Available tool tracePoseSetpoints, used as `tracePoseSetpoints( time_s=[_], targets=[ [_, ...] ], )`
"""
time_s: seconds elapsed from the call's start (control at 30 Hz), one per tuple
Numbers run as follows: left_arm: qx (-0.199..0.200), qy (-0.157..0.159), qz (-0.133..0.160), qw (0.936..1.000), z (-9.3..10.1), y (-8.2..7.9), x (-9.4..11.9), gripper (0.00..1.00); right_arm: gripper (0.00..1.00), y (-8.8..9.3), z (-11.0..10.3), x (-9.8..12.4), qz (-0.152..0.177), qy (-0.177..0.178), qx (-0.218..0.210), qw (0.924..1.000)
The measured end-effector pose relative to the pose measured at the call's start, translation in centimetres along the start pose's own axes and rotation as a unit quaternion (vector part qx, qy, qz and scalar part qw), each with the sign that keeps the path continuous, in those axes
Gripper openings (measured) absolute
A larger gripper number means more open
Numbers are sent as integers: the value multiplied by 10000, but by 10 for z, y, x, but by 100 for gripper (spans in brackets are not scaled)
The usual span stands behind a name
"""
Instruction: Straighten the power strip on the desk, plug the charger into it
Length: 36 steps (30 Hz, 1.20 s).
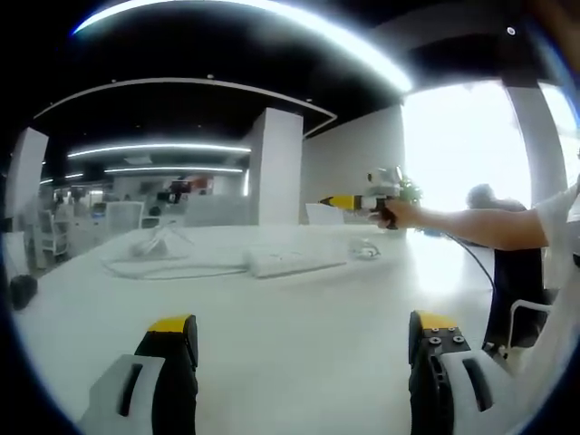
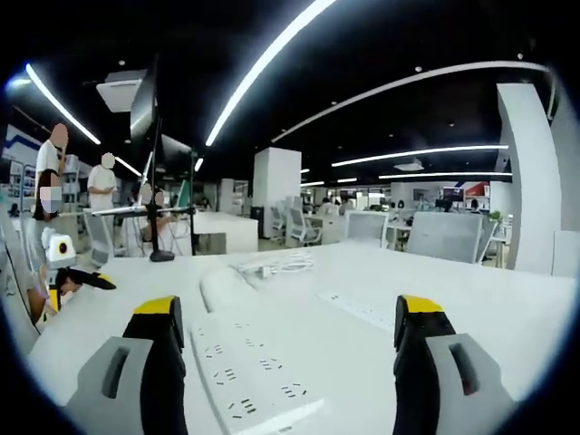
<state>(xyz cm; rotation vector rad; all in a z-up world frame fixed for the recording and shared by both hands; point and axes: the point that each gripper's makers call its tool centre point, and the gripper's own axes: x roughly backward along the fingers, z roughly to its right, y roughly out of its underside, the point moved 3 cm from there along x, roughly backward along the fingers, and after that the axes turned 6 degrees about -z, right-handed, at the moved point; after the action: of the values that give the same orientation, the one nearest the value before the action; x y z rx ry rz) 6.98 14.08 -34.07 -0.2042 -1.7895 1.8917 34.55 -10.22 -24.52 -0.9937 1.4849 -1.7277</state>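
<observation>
A long white power strip (image 2: 246, 362) lies on the white desk (image 2: 471, 299) just beneath my right gripper (image 2: 288, 328), whose jaws stand wide apart and empty. Beyond it rests a coil of white cable with a plug or charger (image 2: 272, 265). In the left gripper view the power strip (image 1: 295, 261) lies further off, mid-desk, with a white cable (image 1: 172, 270) trailing left. My left gripper (image 1: 304, 337) hovers open over bare desk. A hand holds the right gripper (image 1: 332, 201) above the strip's far right end.
A second flat white strip (image 2: 361, 310) lies to the right. A small clear object (image 1: 365, 249) sits near the strip. A monitor on a stand (image 2: 156, 181) rises at the back left, with people standing behind. Office chairs and pillars surround the desk.
</observation>
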Motion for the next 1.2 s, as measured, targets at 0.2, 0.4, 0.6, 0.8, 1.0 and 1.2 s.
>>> tracePoseSetpoints(
  time_s=[0.2,0.4,0.6,0.8,1.0,1.2],
  targets=[
    [-16,12,-12,10000,1,0,-1,99,95,8,10,18,-38,142,-31,9999],
    [-38,25,-22,10000,2,0,-3,99,94,15,15,31,-34,253,-60,9997],
    [-25,46,-1,10000,3,-1,-5,99,94,18,20,40,-47,322,-73,9994],
    [-34,43,17,10000,3,-3,-7,99,94,20,23,49,-24,407,-75,9991],
    [-3,8,24,10000,0,-2,-7,99,94,24,30,58,-15,490,-90,9988],
    [3,-17,52,10000,-1,-3,-6,99,94,29,35,67,-8,574,-115,9983]
  ],
)
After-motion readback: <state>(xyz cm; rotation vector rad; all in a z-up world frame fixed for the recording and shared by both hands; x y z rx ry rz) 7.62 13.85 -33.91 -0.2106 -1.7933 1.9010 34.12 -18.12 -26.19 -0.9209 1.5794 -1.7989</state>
